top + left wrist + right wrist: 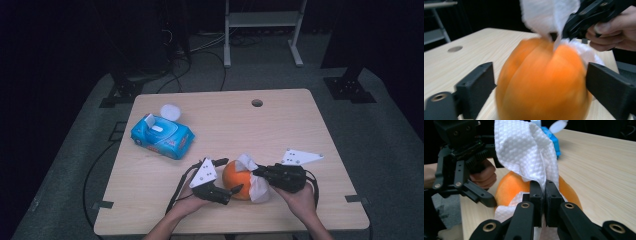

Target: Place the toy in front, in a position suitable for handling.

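Orange and round, the smooth fruit (236, 179) sits near the front edge of our pale wood-grain table (280, 125), between our two grippers. Our left gripper (229, 176) has its blocky black fingers (477, 86) spread wide around the fruit. Our right gripper (543, 195) has its fingers clamped on a dimpled white wipe (524, 152) draped over the fruit's top.
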